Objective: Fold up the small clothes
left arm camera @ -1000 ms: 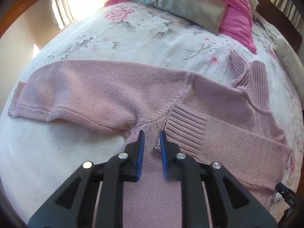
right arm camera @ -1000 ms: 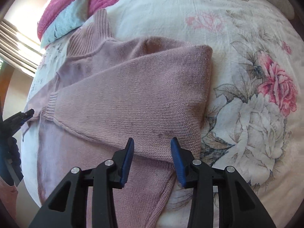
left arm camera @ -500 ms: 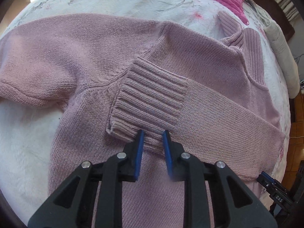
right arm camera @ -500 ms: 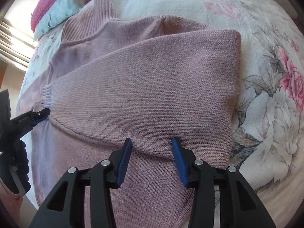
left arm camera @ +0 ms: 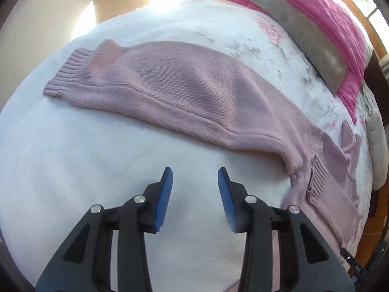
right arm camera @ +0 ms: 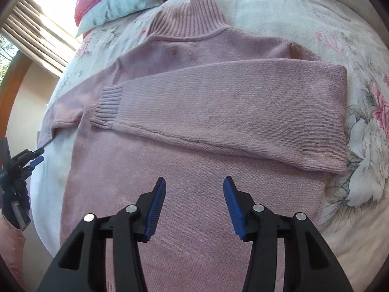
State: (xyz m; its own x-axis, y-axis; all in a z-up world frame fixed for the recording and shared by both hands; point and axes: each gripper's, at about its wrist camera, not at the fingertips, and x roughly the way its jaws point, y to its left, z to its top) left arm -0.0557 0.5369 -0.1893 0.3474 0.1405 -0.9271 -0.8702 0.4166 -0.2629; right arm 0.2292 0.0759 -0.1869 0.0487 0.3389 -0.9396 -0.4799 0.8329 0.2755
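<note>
A pink knitted turtleneck sweater (right arm camera: 194,112) lies flat on the bed. One sleeve is folded across its chest, with the ribbed cuff (right arm camera: 108,107) near the opposite armpit. The other sleeve (left arm camera: 184,92) stretches out straight over the white bedspread, its cuff (left arm camera: 68,75) at the far left. My left gripper (left arm camera: 195,177) is open above bare bedspread, just short of that outstretched sleeve. My right gripper (right arm camera: 194,185) is open over the sweater's lower body, below the folded sleeve. The left gripper (right arm camera: 31,159) shows at the left edge of the right wrist view.
The bed has a white floral bedspread (right arm camera: 364,126). A grey pillow (left arm camera: 304,34) and a pink blanket (left arm camera: 335,12) lie at the head. A curtain (right arm camera: 36,31) and wooden frame stand at the left. The bed's edge and an orange floor (left arm camera: 372,231) lie at the right.
My left gripper let go of the folded sleeve's cuff, opened wide and swung left toward the outstretched sleeve. My right gripper pulled back from the folded sleeve's edge to above the sweater's body.
</note>
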